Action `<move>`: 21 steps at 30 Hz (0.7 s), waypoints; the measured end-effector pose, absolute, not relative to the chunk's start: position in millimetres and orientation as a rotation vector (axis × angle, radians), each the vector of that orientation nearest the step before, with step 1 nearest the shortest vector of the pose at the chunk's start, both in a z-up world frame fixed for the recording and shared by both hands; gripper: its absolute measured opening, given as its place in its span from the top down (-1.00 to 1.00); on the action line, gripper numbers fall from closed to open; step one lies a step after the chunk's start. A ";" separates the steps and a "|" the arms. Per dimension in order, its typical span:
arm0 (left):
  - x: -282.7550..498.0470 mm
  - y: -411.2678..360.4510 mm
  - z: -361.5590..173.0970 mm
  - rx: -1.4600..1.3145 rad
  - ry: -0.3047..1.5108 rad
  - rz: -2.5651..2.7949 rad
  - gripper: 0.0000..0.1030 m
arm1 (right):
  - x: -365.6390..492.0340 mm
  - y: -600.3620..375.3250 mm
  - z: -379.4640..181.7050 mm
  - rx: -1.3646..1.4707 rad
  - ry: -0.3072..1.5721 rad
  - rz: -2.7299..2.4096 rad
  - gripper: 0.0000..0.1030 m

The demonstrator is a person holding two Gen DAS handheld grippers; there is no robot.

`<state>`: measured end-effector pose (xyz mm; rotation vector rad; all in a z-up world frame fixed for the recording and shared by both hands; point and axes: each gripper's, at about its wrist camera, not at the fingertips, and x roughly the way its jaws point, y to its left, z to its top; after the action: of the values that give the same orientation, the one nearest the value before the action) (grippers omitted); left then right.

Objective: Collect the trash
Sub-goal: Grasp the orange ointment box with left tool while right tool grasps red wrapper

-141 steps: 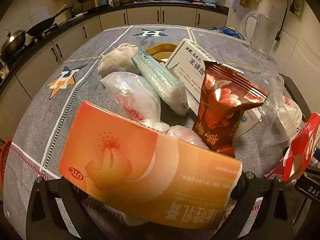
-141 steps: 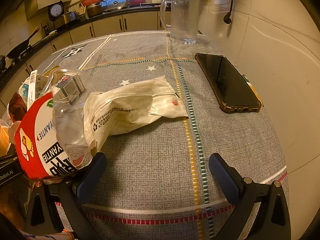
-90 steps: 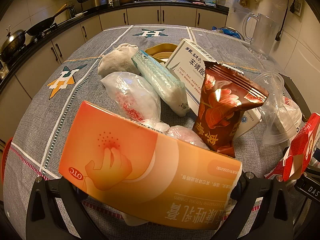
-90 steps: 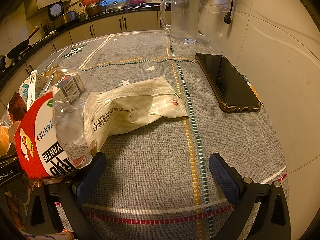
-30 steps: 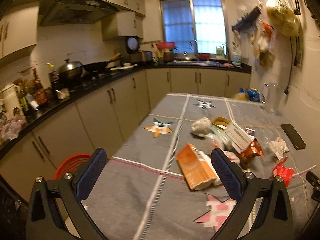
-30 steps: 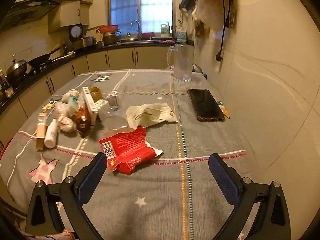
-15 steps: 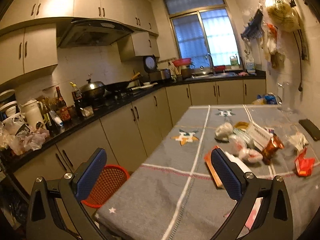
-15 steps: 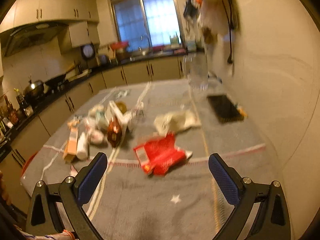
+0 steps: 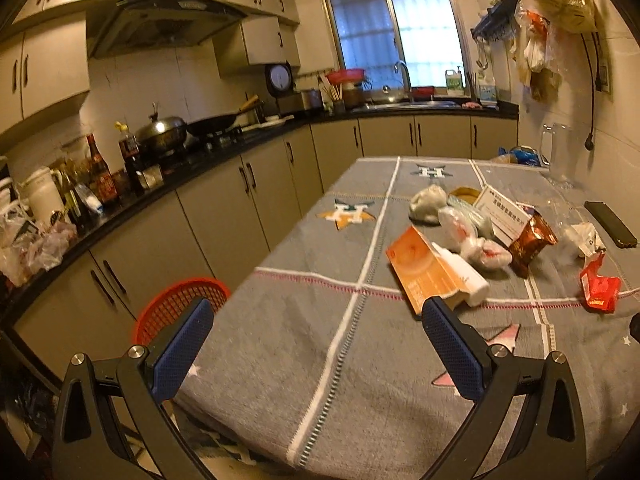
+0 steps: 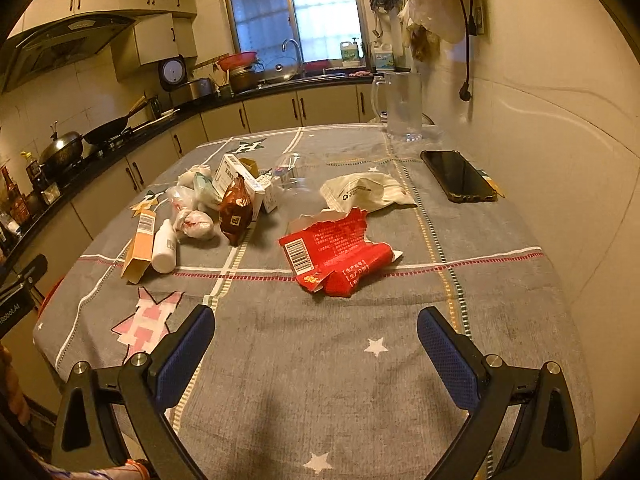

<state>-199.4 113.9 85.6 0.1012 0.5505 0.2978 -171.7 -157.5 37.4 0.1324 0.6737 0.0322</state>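
Both our claws, left claw [image 9: 314, 318] and right claw [image 10: 316, 326], hang spread and empty; the torn red packet [image 10: 338, 254] lies on the counter [image 10: 320, 380] ahead of the right claw.

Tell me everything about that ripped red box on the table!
The red box is thin cardboard, torn open and squashed, lying flat on the grey tablecloth near the table's front edge, across a red dashed stripe. Its ragged upper edge shows pale brown inside. One flap carries a white barcode label, and white print covers the red faces. Its far edge sits close to a white plastic bag; whether they touch is unclear. It also shows in the left wrist view. Neither gripper touches it.
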 end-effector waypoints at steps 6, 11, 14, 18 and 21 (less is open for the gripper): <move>-198.3 117.8 78.7 0.078 0.599 0.287 -1.00 | -178.2 -155.3 40.0 0.121 0.651 0.030 -0.99; -200.5 121.6 77.2 0.068 0.613 0.292 -1.00 | -185.4 -155.8 44.2 0.104 0.606 -0.001 -0.99; -203.3 124.4 78.2 0.059 0.616 0.289 -1.00 | -192.1 -156.5 48.9 0.094 0.575 -0.015 -0.99; -210.2 131.5 78.9 0.048 0.620 0.295 -1.00 | -203.4 -155.5 55.4 0.084 0.533 -0.023 -0.99; -216.0 140.5 79.9 0.028 0.627 0.293 -1.00 | -209.2 -154.3 57.6 0.089 0.547 -0.009 -0.99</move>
<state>-216.0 140.5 79.9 0.0275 0.6266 0.2927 -209.2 -154.3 57.6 0.0894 0.5472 -0.0094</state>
